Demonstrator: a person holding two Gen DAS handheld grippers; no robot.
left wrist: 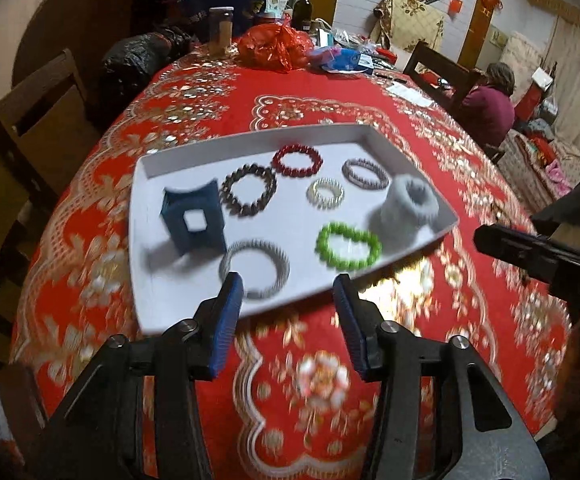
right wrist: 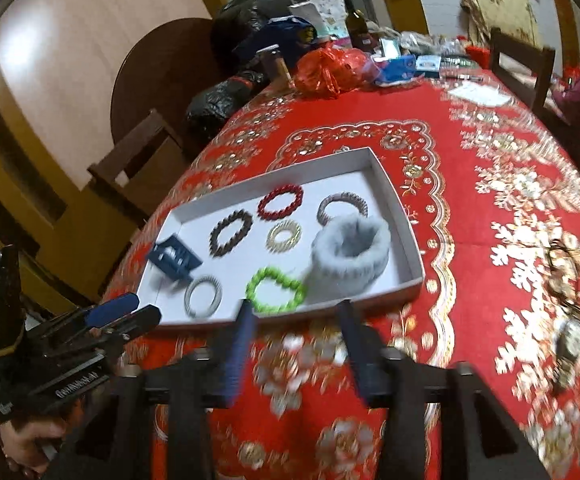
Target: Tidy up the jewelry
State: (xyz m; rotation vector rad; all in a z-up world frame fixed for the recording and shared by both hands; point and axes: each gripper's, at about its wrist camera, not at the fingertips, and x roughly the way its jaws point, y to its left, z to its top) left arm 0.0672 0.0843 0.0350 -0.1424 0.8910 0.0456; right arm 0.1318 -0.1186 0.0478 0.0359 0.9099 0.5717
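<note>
A white tray (left wrist: 249,138) (right wrist: 400,216) on the red tablecloth holds several bracelets: red (left wrist: 297,160), dark brown (left wrist: 248,195), green (left wrist: 348,245) (right wrist: 276,289), silver coils (left wrist: 254,269) (left wrist: 365,173), a small pale one (left wrist: 325,193). A blue hair claw (left wrist: 193,220) (right wrist: 173,260) and a grey fluffy scrunchie (left wrist: 408,208) (right wrist: 350,256) also lie in it. My left gripper (left wrist: 287,290) is open and empty, above the tray's near edge. My right gripper (right wrist: 296,310) is open and empty, just short of the tray. A dark necklace (right wrist: 568,320) lies on the cloth at the right.
Clutter stands at the table's far end: a red bag (left wrist: 275,46), a jar (left wrist: 221,30), a bottle (left wrist: 302,4), black bags (left wrist: 137,60). Wooden chairs (left wrist: 29,120) (right wrist: 137,160) stand at the left. A person (left wrist: 490,100) sits at the far right.
</note>
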